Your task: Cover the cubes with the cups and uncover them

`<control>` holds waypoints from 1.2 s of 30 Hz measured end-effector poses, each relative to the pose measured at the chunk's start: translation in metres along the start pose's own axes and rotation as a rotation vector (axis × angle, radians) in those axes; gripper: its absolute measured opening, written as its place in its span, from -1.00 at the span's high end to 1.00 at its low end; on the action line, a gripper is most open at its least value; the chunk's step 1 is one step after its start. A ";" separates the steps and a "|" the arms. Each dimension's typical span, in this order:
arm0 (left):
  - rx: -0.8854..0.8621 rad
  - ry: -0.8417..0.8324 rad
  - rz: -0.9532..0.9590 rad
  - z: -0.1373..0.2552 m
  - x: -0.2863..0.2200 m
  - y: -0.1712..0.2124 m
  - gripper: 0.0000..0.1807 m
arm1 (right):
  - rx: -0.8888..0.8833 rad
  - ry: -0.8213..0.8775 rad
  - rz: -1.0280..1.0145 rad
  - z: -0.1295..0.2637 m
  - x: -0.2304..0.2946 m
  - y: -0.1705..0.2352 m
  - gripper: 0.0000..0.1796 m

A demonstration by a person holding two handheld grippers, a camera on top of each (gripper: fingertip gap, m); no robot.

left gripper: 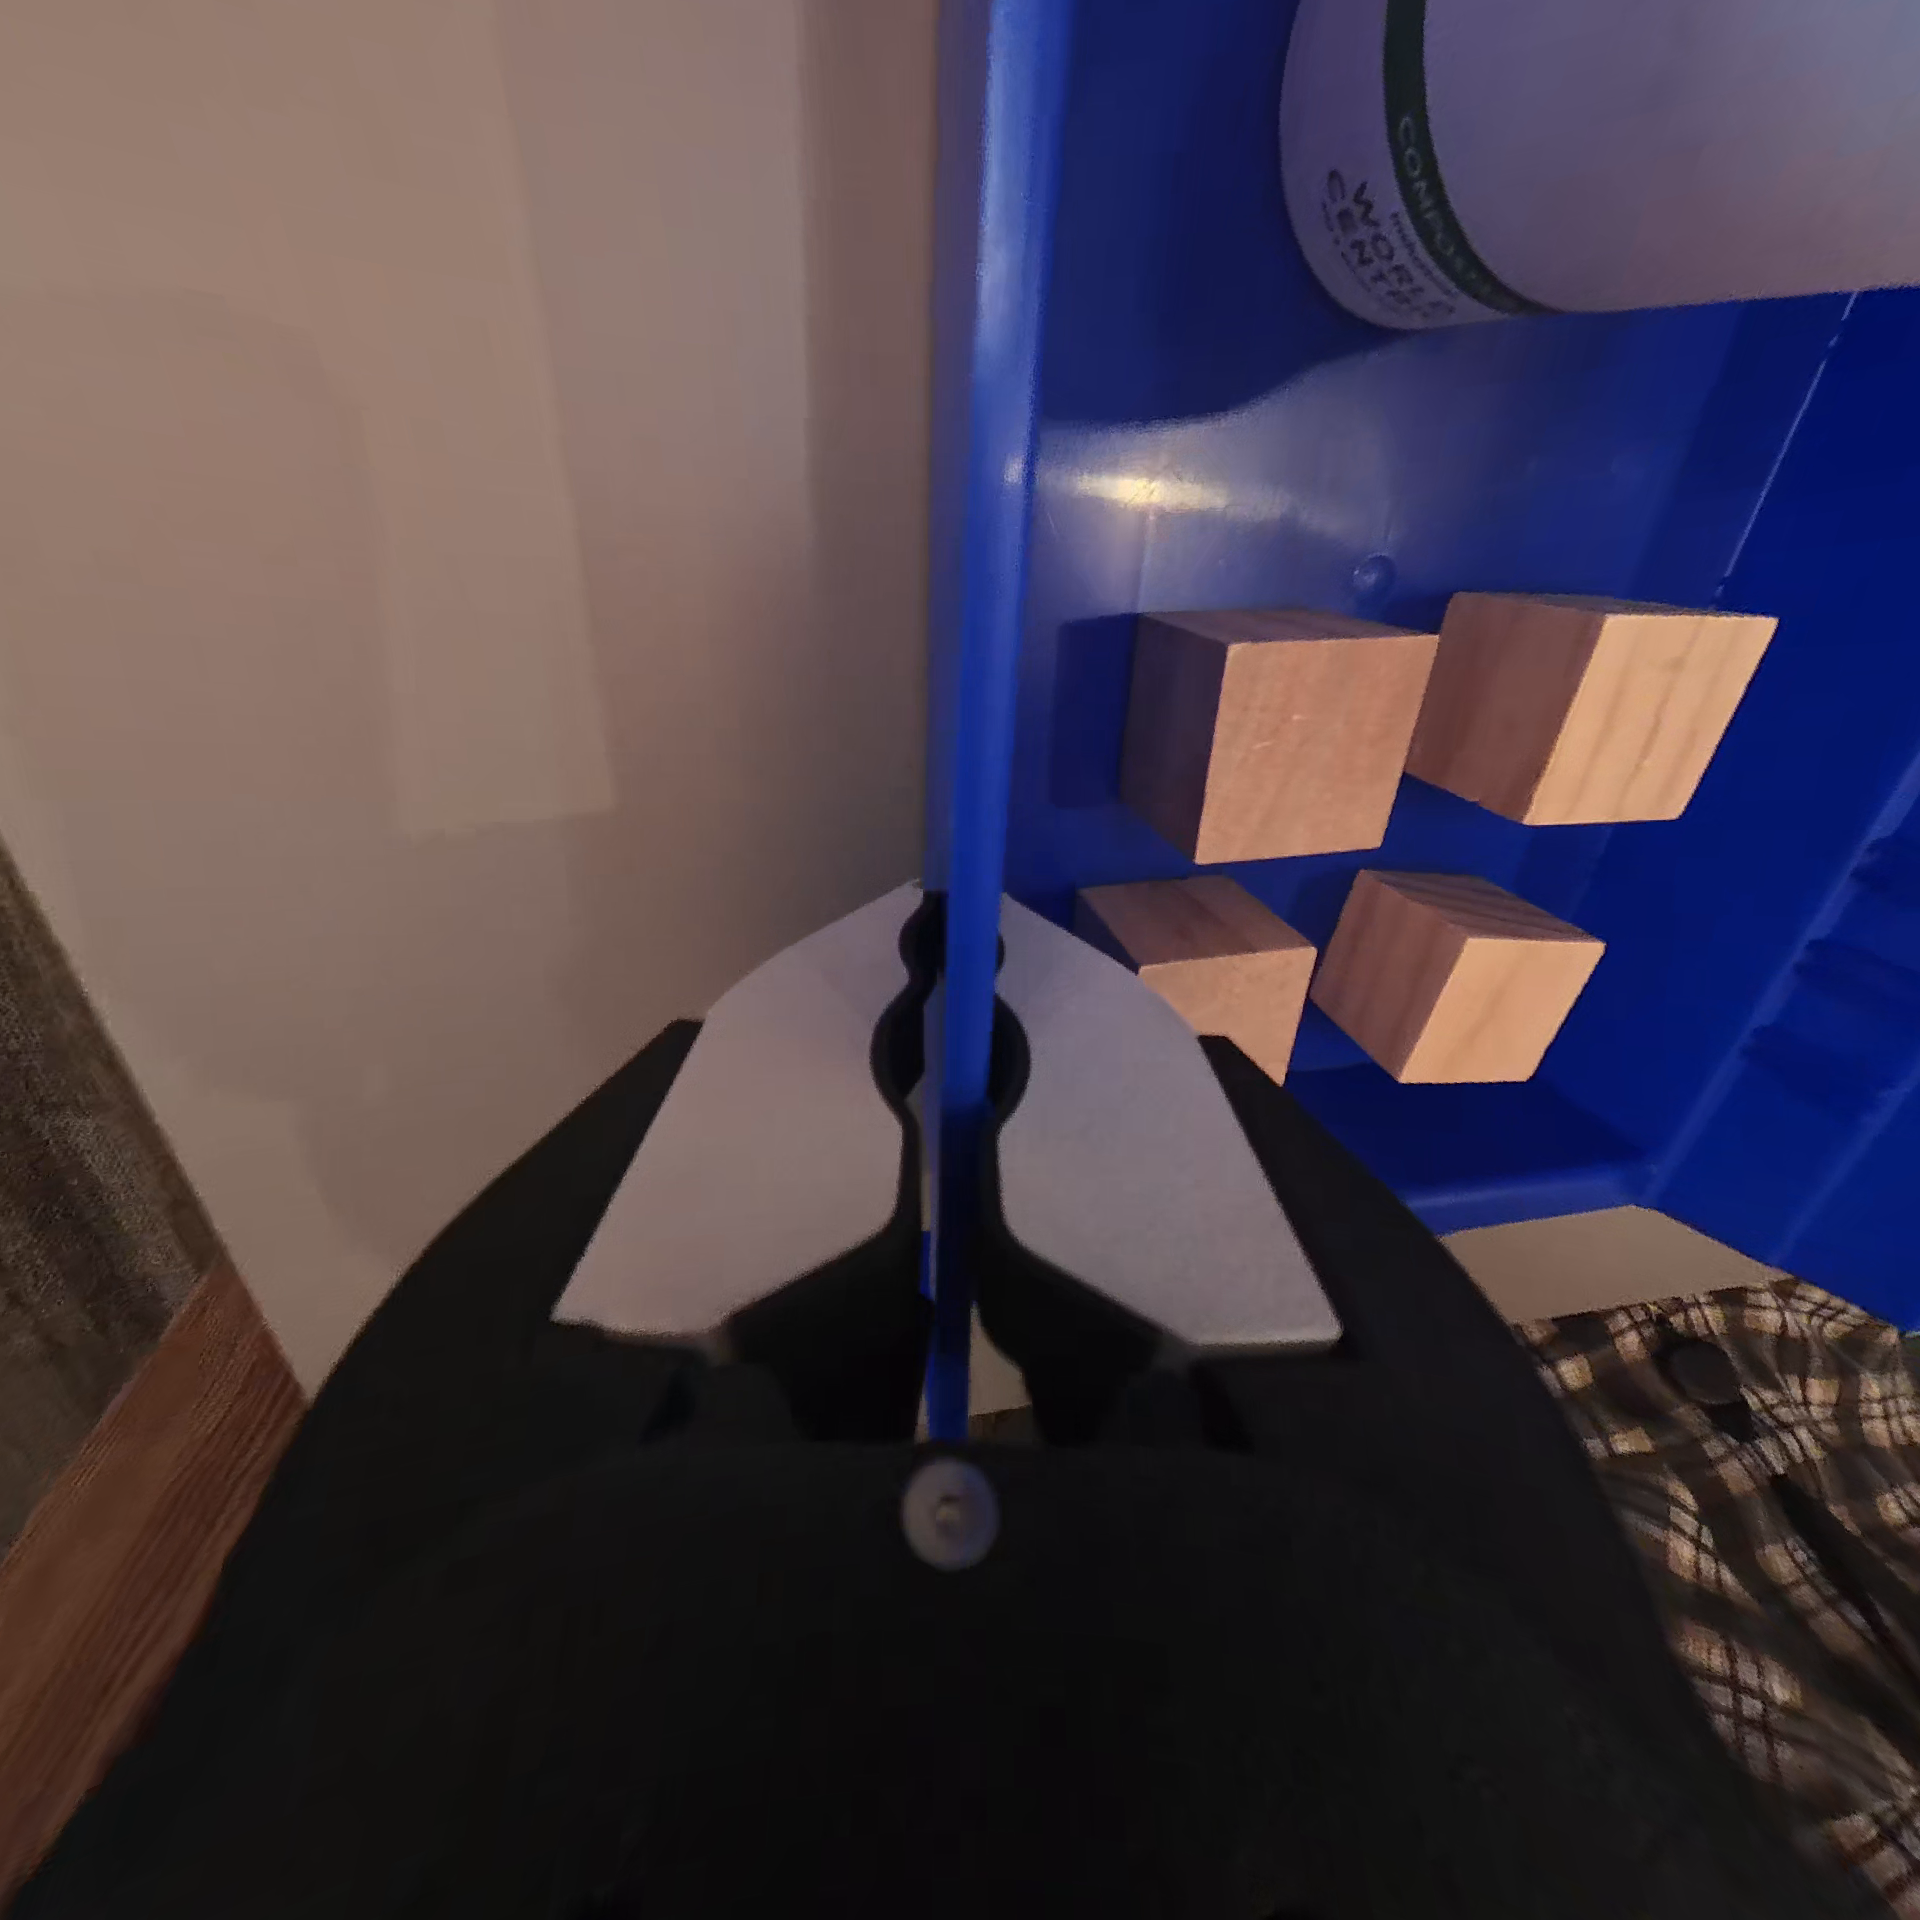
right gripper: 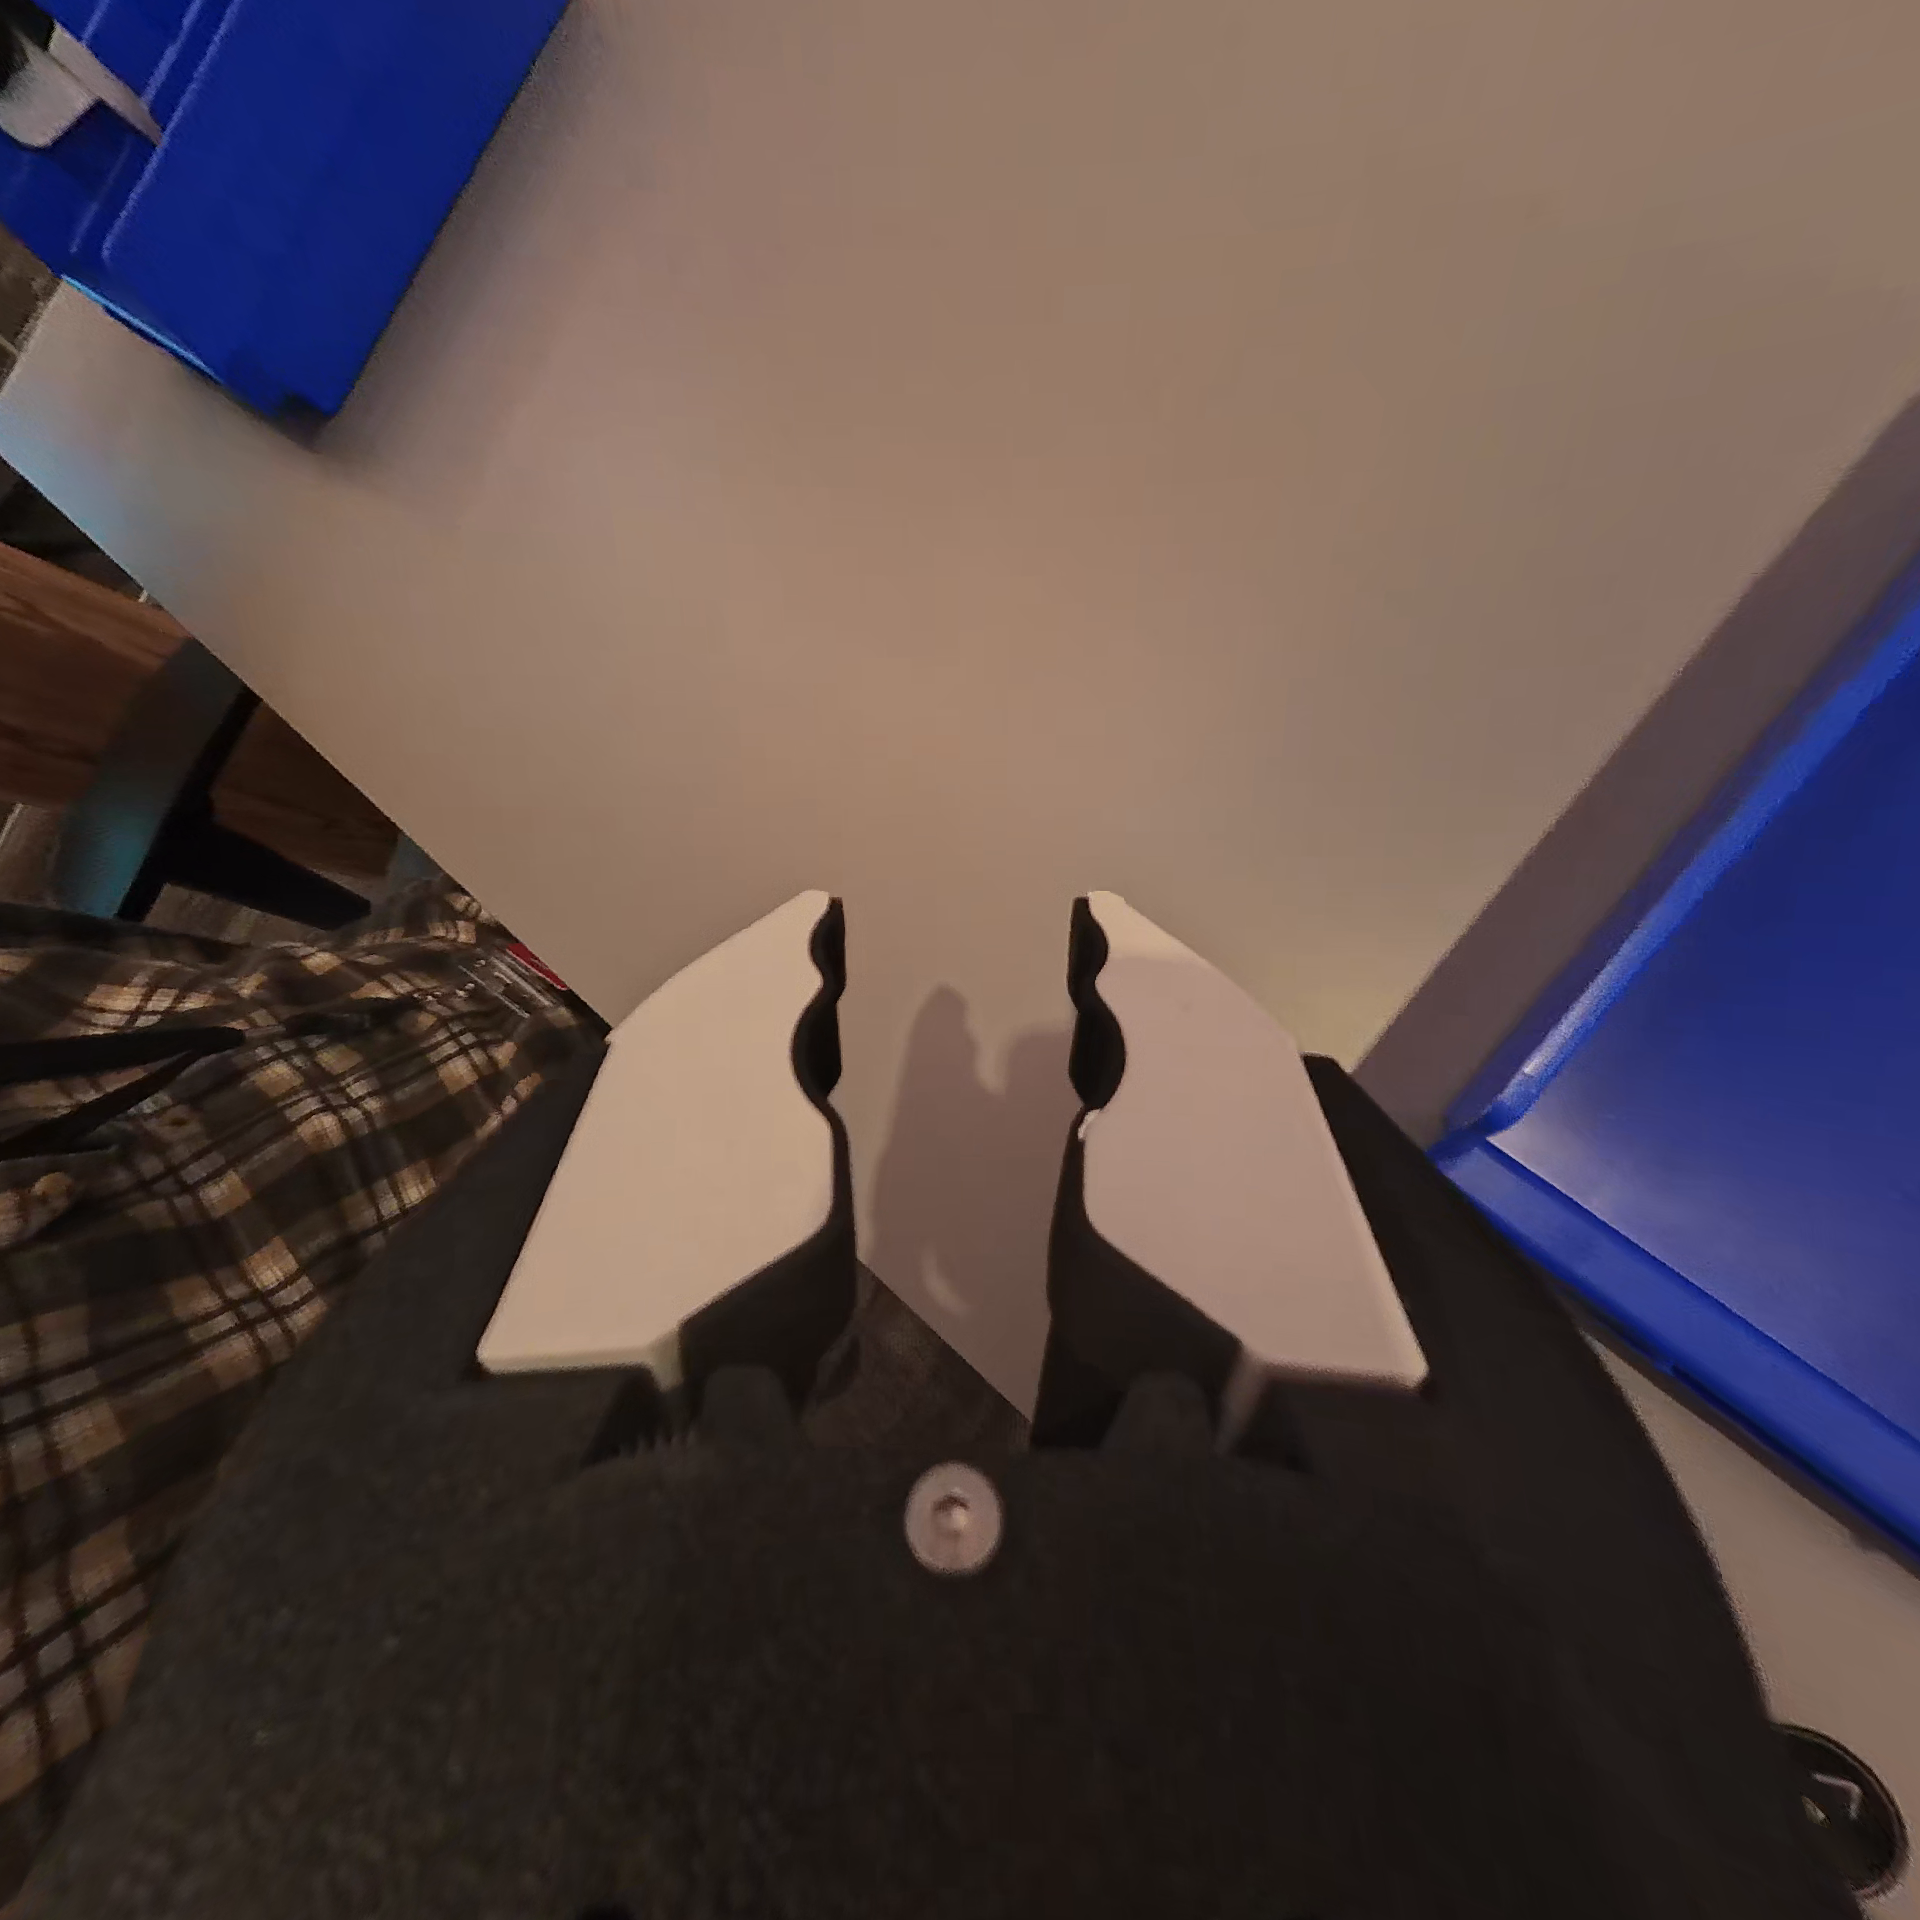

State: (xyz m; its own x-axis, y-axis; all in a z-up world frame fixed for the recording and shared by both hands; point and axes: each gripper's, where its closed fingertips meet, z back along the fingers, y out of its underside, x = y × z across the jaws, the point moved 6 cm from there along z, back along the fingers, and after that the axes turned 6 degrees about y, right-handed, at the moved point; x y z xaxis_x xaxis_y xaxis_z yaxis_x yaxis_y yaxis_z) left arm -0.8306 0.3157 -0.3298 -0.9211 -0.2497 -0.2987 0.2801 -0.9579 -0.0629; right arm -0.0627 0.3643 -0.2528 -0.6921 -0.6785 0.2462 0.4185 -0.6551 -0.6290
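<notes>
My left gripper (left gripper: 954, 935) is shut on the thin side wall of a blue plastic bin (left gripper: 977, 520). Inside the bin lie several wooden cubes: one (left gripper: 1299, 758) close to the wall, one (left gripper: 1600, 717) to its right, one (left gripper: 1465, 987) below, and one (left gripper: 1216, 966) partly hidden behind my right finger. A white paper cup (left gripper: 1621, 145) with a dark green band lies on its side at the bin's far end. My right gripper (right gripper: 956, 914) is open and empty above the bare white table (right gripper: 1039, 468). The same bin shows at the top left of the right wrist view (right gripper: 281, 208).
A second blue bin (right gripper: 1766, 1039) stands at the right of my right gripper. A person's plaid shirt shows at the table's near edge (right gripper: 208, 1143) and in the left wrist view (left gripper: 1745, 1507). A wooden floor (left gripper: 125, 1507) lies below the table's left edge.
</notes>
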 end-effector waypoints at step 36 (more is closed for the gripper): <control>-0.622 0.125 -0.134 0.116 0.049 0.033 0.38 | -0.149 0.327 -0.095 0.014 0.016 -0.013 0.01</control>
State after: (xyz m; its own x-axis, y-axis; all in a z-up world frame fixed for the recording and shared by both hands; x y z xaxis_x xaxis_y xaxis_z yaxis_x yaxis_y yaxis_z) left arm -0.8973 0.2553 -0.2360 -0.9310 -0.0791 -0.3563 0.3037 -0.7095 -0.6359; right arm -0.0704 0.3572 -0.2304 -0.8851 -0.4593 0.0752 0.2700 -0.6383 -0.7209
